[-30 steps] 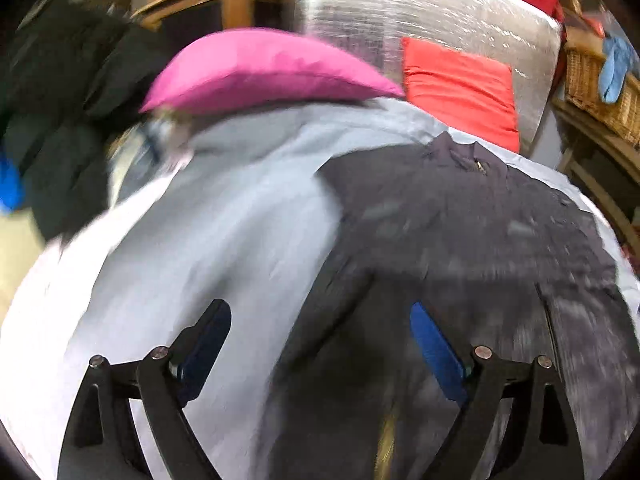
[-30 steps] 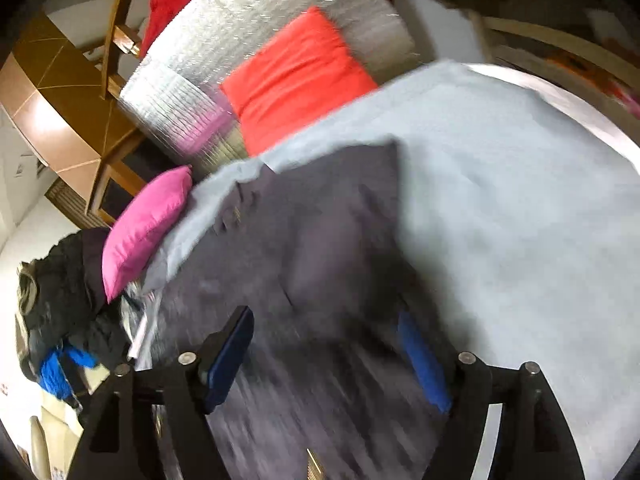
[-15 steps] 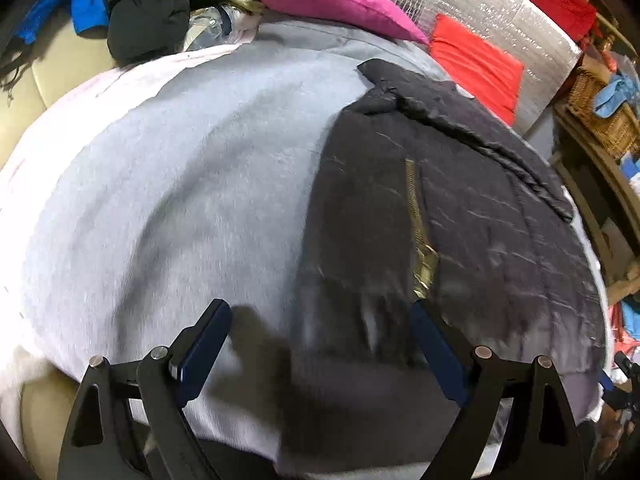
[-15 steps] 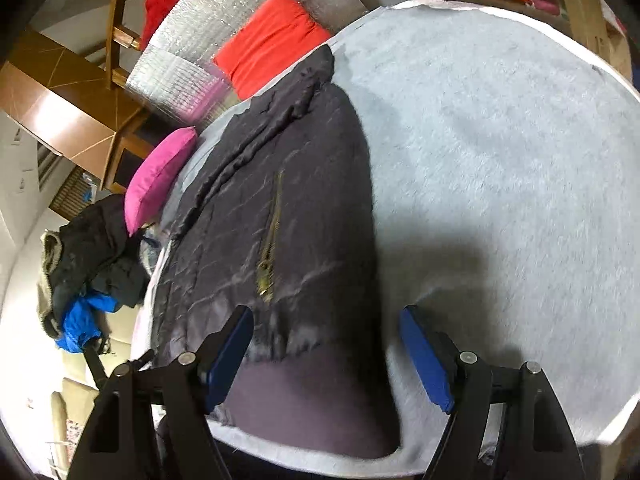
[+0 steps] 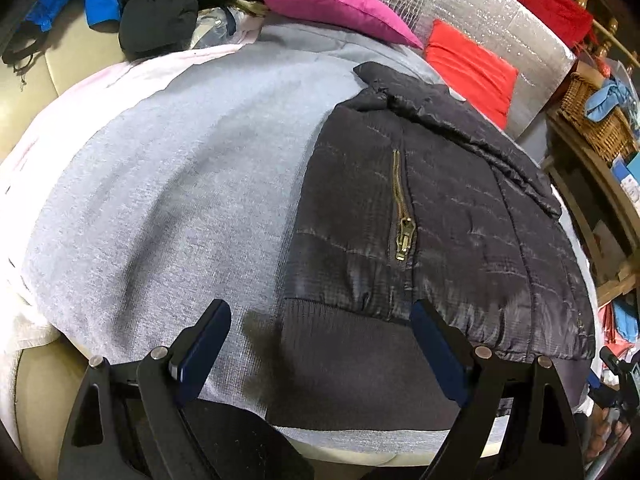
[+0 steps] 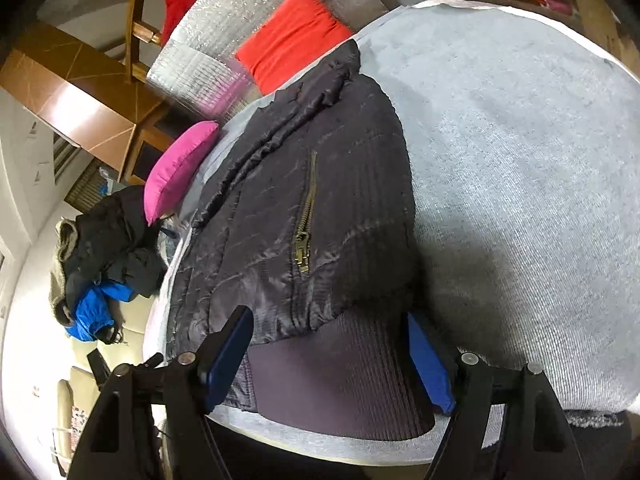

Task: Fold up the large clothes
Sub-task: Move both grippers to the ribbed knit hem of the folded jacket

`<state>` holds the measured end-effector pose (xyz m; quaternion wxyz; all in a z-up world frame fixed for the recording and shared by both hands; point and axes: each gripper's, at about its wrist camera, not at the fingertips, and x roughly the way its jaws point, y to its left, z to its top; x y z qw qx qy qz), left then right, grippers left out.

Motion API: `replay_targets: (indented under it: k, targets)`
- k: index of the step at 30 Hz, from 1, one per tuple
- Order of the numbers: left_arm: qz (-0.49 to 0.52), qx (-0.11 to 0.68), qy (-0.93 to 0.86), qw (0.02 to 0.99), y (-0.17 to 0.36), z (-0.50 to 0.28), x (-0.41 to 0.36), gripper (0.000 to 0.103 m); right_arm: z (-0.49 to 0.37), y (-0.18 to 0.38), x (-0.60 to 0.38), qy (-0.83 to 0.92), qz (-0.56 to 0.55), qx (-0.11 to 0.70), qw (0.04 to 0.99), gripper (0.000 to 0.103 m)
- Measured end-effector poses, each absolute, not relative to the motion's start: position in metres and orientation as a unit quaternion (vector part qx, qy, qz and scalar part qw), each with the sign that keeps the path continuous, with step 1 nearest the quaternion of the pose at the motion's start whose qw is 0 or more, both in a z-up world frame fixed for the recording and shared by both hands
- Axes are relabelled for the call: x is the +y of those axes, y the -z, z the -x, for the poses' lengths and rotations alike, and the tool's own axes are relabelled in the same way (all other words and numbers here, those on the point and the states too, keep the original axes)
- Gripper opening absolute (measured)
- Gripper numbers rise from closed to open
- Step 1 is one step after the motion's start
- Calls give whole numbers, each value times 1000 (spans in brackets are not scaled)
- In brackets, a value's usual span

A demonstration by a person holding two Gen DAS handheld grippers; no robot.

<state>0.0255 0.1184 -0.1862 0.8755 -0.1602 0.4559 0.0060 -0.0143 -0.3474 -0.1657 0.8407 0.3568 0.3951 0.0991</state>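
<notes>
A dark quilted jacket (image 5: 460, 216) (image 6: 320, 184) lies folded lengthwise on a light grey cloth (image 5: 168, 184) (image 6: 520, 152), its brass pocket zipper (image 5: 402, 216) (image 6: 305, 220) facing up. Its ribbed hem (image 5: 352, 360) (image 6: 332, 376) lies at the near edge. My left gripper (image 5: 320, 344) hovers open over the hem's left corner, one finger above the grey cloth, the other above the hem. My right gripper (image 6: 330, 354) hovers open with the hem's right part between its fingers. Neither presses on the fabric.
A pink cushion (image 5: 332, 4) (image 6: 180, 168), a red cushion (image 5: 472, 68) (image 6: 292, 40) and a silver foil mat (image 5: 480, 12) lie at the far end. A heap of dark and blue clothes (image 5: 152, 4) (image 6: 104, 256) sits on the cream sofa. A wicker basket (image 5: 592, 120) stands right.
Both grippers have pulled back from over the jacket's body to its hem at the near edge and then settled there. The jacket has not moved. Both stay open.
</notes>
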Motion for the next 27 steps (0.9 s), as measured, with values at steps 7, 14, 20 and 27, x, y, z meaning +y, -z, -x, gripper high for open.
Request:
replay_targets:
  k: [7,14,20,27]
  targets:
    - [163,466,-8,870,195,-26,114,91,15,161,-339,-109,-340,394,847,80]
    - [175,462,-8,869,193,-25,115,91,12,167,-338,-89,-339,406,844,80]
    - [172,464,-10,869,196,-29,114,91,11,161,-345,-70,-334,390,855,80]
    - [150,466,-9,872,197,-30,105,79,3,164,-328,-90,-297,412,856,74]
